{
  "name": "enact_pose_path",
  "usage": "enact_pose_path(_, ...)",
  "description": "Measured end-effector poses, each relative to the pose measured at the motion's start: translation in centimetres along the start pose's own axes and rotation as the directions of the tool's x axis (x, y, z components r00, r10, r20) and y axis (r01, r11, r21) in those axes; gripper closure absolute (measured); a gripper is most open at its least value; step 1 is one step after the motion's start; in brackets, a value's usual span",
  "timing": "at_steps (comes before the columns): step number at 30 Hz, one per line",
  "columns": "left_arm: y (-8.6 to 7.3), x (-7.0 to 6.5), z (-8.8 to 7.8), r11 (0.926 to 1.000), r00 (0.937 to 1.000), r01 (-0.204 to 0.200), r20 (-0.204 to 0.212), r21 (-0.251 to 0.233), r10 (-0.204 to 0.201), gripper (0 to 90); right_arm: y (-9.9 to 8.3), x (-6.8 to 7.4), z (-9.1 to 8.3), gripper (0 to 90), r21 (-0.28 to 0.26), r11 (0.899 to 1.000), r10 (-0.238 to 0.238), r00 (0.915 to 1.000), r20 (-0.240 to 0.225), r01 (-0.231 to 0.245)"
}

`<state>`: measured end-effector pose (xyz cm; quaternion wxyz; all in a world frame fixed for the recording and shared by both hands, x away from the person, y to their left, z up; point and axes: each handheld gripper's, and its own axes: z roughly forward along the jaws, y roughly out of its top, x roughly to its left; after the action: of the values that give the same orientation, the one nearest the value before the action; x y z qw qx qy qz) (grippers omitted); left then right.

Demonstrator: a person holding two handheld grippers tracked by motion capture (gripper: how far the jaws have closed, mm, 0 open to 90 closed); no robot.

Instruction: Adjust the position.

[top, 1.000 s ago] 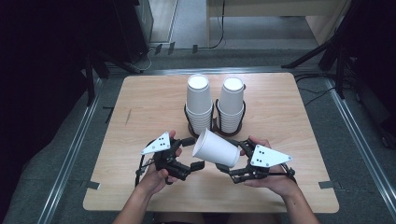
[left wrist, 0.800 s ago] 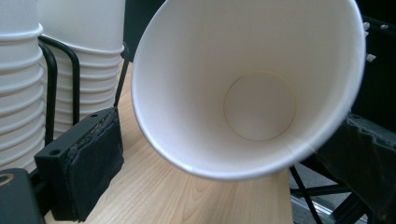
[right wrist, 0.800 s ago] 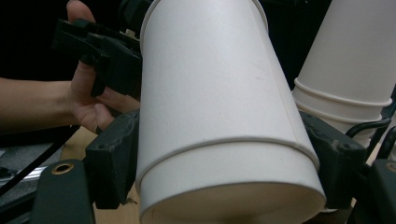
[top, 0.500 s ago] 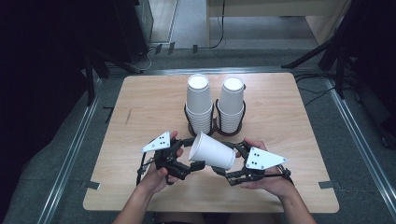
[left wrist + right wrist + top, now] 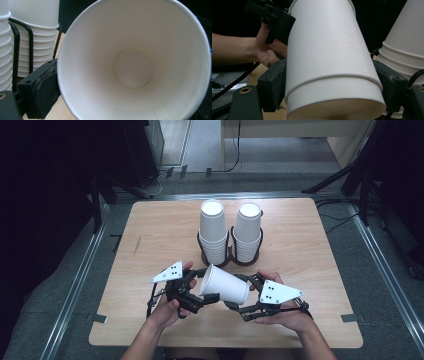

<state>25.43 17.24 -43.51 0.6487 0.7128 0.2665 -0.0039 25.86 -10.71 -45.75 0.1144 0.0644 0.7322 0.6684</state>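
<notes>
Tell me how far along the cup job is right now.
Done: two stacks of paper cups sit upside down in the black wire holder at mid-table. In hand: one paper cup lies sideways above the table, the right claw clamped on its base end, the left claw at its rim. Left: it has joined neither stack.

bench: light wood, rounded corners | floor: grey, metal rails either side | dark surroundings at far left and right | cables beyond far edge | pale wooden furniture at back
</notes>
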Motion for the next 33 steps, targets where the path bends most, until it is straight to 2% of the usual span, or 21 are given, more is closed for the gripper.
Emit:
enact_pose_path(8,0.01,0.04,-0.17,1.0,0.9999,0.006,0.014,-0.005,-0.006,2.6,-0.13,-0.03,-0.01,22.7,0.015,1.0,-0.01,0.9999,-0.007,0.01)
enact_pose_path(13,0.03,-0.08,-0.3,0.9999,0.9998,-0.014,0.015,-0.002,0.014,4.3,-0.21,-0.05,-0.08,22.5,0.022,1.0,-0.009,0.9998,-0.015,0.01)
enact_pose_path(22,0.02,-0.05,-0.5,0.9996,0.9993,-0.029,0.023,0.0,0.029,6.4,-0.29,-0.12,-0.12,21.5,0.058,0.998,0.023,0.9989,-0.042,-0.02)
enact_pose_path(27,0.06,-0.09,-0.55,0.999,0.9991,-0.043,0.0,0.011,0.043,6.9,-0.21,0.06,0.07,13.1,0.098,0.995,0.026,0.9984,-0.051,-0.021)
enact_pose_path(29,0.11,-0.12,-0.59,0.9988,0.9989,-0.047,-0.006,0.015,0.047,6.9,-0.11,0.13,0.17,13.0,0.113,0.993,0.027,0.9992,-0.029,-0.023)
enact_pose_path(33,0.07,-0.28,-0.37,0.9977,0.998,-0.059,-0.019,0.034,0.06,7.1,-0.06,0.17,0.29,13.1,0.126,0.992,0.033,0.9992,-0.023,-0.029)
